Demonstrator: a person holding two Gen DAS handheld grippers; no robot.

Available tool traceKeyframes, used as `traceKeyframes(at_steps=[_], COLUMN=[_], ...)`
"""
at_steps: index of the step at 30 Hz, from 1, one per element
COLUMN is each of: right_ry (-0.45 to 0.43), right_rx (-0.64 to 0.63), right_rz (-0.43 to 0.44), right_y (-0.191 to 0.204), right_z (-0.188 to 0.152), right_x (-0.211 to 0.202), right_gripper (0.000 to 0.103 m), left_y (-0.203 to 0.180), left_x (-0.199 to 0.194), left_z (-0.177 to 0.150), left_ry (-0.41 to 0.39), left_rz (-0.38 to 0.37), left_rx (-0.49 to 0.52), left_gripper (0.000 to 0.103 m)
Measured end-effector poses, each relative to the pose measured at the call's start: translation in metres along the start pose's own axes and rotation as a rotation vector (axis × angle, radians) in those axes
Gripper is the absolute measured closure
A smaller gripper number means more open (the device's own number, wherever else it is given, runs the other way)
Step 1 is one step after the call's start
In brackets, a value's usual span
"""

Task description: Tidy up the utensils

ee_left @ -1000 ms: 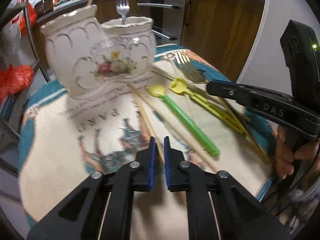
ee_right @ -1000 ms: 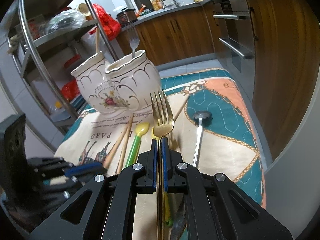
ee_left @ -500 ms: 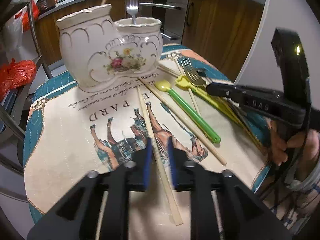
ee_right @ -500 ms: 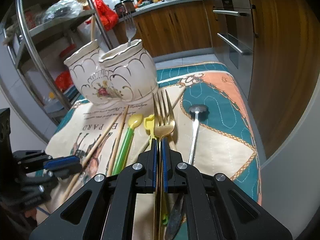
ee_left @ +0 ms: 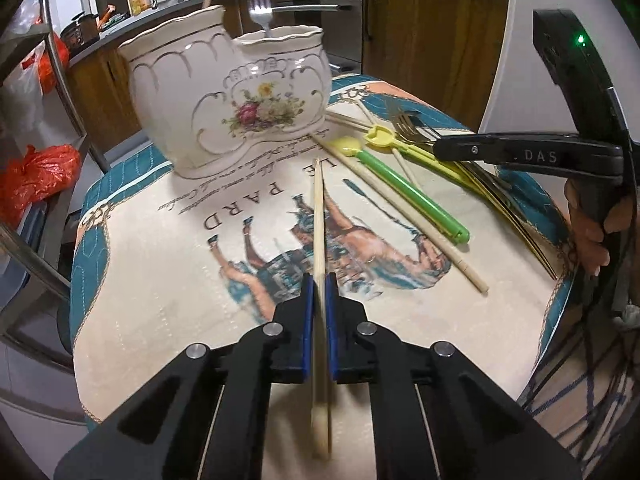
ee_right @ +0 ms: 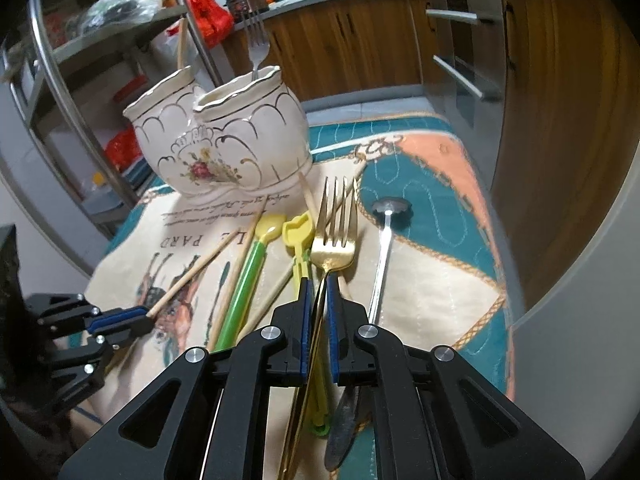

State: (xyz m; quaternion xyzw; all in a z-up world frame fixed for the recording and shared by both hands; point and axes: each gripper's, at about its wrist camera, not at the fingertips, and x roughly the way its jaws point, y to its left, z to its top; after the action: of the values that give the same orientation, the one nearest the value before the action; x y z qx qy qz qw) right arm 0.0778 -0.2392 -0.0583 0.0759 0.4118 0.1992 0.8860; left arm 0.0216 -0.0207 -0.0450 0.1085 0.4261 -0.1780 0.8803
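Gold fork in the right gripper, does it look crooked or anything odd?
Slightly. The gold fork sits tilted between the right gripper jaws, its handle slanting down-left rather than in line with them. Nothing looks spilled or broken.

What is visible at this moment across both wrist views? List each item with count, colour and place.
Ceramic holder: one, white with gold trim and flowers, two compartments, back of the mat.
Silver fork: one, upright in the holder's right compartment.
Wooden stick: one, tan, standing in the left compartment.
Gold fork: one, held in the right gripper.
Held chopstick: one, pale wood, in the left gripper.
Loose chopsticks: several, pale wood, lying on the mat; exact count unclear.
Green spoon: one, yellow bowl, on the mat.
Yellow utensil: one, beside the green spoon.
Steel ladle: one, right side of the mat.
Mat: one, cream and teal, horse print.
Left gripper: black, blue pads.
Right gripper: black, blue pads.
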Motion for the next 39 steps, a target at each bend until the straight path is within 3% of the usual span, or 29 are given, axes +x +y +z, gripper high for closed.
traceKeyframes(at_steps=[7, 10, 14, 29, 39], right_ry=[0.028, 0.014, -0.001, -0.202, 0.019], right_rx=[0.07, 0.061, 0.027, -0.146, -0.176], right_rz=[0.055, 0.055, 0.038, 0.071, -0.009], right_y=[-0.005, -0.002, 0.006, 0.044, 0.052], right_z=[0.001, 0.0, 0.0, -0.005, -0.03], right_x=[0.008, 0.007, 0.004, -0.051, -0.016], right_gripper=[0.088, 0.095, 0.096, 0.097, 0.097], left_y=[0.006, 0.008, 0.009, 0.025, 0.028], left_x=[0.0, 0.0, -0.001, -0.026, -0.031], left_z=[0.0, 0.0, -0.001, -0.003, -0.01], left_ry=[-0.019, -0.029, -0.043, -0.134, -0.141], left_rz=[-0.025, -0.038, -0.047, -0.085, -0.092], left_rx=[-0.039, -0.05, -0.046, -0.092, -0.098], left_gripper=[0.096, 0.097, 0.097, 0.097, 0.097])
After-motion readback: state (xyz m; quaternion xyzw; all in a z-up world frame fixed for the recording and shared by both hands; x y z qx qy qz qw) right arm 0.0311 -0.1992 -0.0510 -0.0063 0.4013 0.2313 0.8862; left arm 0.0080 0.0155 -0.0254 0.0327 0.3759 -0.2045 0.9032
